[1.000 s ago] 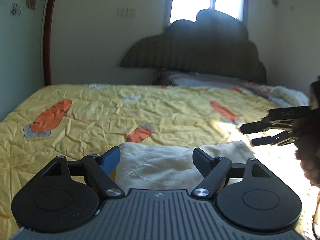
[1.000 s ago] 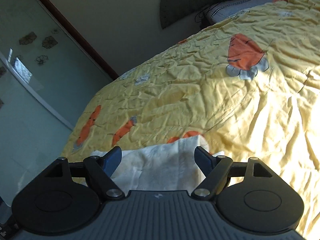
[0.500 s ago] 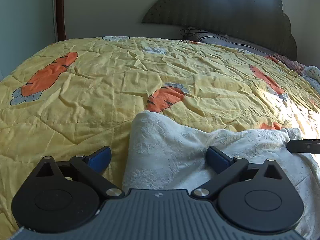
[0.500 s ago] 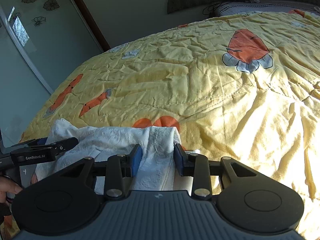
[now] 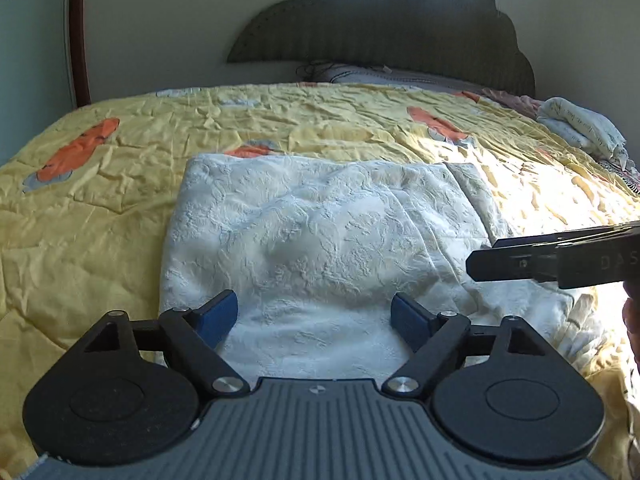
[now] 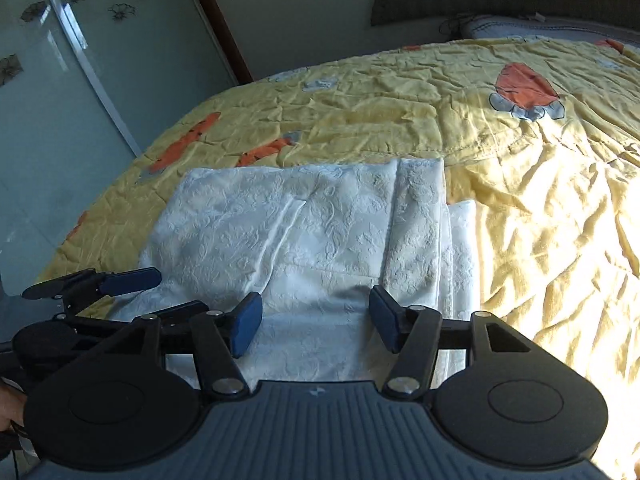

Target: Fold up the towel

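A white embossed towel (image 5: 320, 232) lies folded on the yellow quilt, rumpled, with a lower layer sticking out along its right side (image 6: 460, 248). My left gripper (image 5: 316, 316) hovers open over the towel's near edge, and nothing sits between its blue pads. In the right wrist view the towel (image 6: 300, 232) fills the middle. The right gripper (image 6: 316, 318) is open above its near edge, holding nothing. The left gripper (image 6: 156, 294) shows at the lower left there, jaws apart. The right gripper (image 5: 520, 260) reaches in edge-on from the right, over the towel's right side.
The yellow quilt (image 5: 100, 220) with orange carrot prints covers the bed. A dark headboard (image 5: 400, 28) and a pillow stand at the far end. A bundle of white cloth (image 5: 580, 124) lies far right. A glass sliding door (image 6: 60, 100) borders the bed's left side.
Half a second ago the right gripper was shut on a fold of the towel; now it is open and the towel lies released and flatter. Both grippers have drawn back.
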`<state>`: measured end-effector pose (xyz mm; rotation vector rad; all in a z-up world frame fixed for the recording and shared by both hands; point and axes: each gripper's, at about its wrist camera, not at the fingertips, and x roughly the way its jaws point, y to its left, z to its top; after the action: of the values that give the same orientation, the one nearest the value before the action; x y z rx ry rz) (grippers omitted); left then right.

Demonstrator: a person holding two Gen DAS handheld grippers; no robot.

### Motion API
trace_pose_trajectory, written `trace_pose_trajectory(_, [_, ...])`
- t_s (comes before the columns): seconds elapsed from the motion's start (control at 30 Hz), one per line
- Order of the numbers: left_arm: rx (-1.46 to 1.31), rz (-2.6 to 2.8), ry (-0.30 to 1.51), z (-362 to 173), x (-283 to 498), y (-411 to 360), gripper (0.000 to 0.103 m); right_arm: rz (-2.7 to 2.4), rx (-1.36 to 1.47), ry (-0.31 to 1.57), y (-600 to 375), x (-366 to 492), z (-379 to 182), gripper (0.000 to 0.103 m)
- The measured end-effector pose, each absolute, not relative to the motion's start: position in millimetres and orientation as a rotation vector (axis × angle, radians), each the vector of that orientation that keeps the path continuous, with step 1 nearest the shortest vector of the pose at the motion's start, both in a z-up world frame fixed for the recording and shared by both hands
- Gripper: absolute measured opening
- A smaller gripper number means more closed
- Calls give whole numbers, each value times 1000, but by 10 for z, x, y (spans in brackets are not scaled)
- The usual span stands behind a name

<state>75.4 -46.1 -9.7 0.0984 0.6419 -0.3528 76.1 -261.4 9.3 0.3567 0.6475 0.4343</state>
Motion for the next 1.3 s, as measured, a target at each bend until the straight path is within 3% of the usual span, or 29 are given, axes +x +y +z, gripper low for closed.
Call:
trace_pose_trajectory(0.1, [119,-330,639,-140,793,-490,93,413,321,654,-2553,754,146,58])
trace_pose_trajectory(0.23, [118,-311,652,26,641,-422,80,321,298,668,-2520,557,394,60])
trace_pose_trajectory(0.47, [106,-303,591,13,-28,-240,85,386,239,626,-2384,96,147,62])
trace_pose_trajectory(0.63, [76,-281,562,179,-310,-171,84,310,307,625,-2499,-132,402,63])
trace_pose_trajectory(0.73, [59,-305,575,126,-498,-195,84,294,334,624,-2508,-365,364,78])
trace_pose_trajectory(0.93, [86,-246,638,-144,-555,-317,88,208,291,663,-2243,-537,29,81])
trace_pose_trajectory(1.03, [72,-215,657,-209,-529,-281,98,156,220,616,-2088,-613,-62,86])
trace_pose_trajectory(1.13, [77,-215,658,-217,-524,-272,101,92,158,614,-1970,-628,-79,91])
trace_pose_trajectory(1.2, [72,-213,662,-215,-516,-268,103,38,193,647,-2003,-593,-76,102])
trace_pose_trajectory(1.3, [86,-209,663,-220,-518,-285,103,38,207,645,-2049,-583,-86,102])
